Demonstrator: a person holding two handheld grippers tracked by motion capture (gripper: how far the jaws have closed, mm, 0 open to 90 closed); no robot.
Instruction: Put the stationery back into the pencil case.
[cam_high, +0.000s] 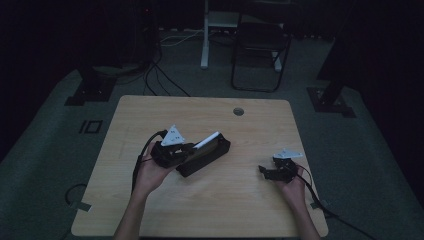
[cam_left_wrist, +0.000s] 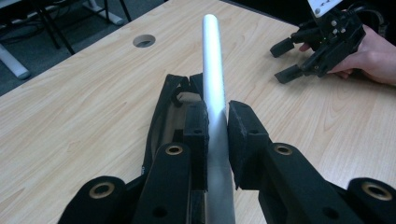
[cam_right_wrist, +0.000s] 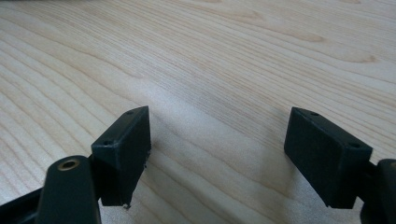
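My left gripper (cam_left_wrist: 217, 112) is shut on a silver metal tube (cam_left_wrist: 212, 56), which points forward away from the jaws. Under the tube lies a black soft case (cam_left_wrist: 163, 116), its near end gaping open. In the high view the left gripper (cam_high: 192, 147) sits left of the table's middle, with the tube (cam_high: 207, 140) slanting up out of the black case (cam_high: 205, 156). My right gripper (cam_high: 267, 172) rests at the right side of the table, open. Its jaws (cam_right_wrist: 217, 140) stand wide apart over bare wood with nothing between them. The left gripper view shows that right gripper (cam_left_wrist: 285, 60) farther off, held by a hand.
The wooden table (cam_high: 225, 200) has a round cable hole (cam_high: 238, 111) near its far edge. Beyond it on the dark floor are a black chair (cam_high: 260, 45), a white desk leg (cam_high: 205, 35), cables and two black stand bases (cam_high: 92, 90).
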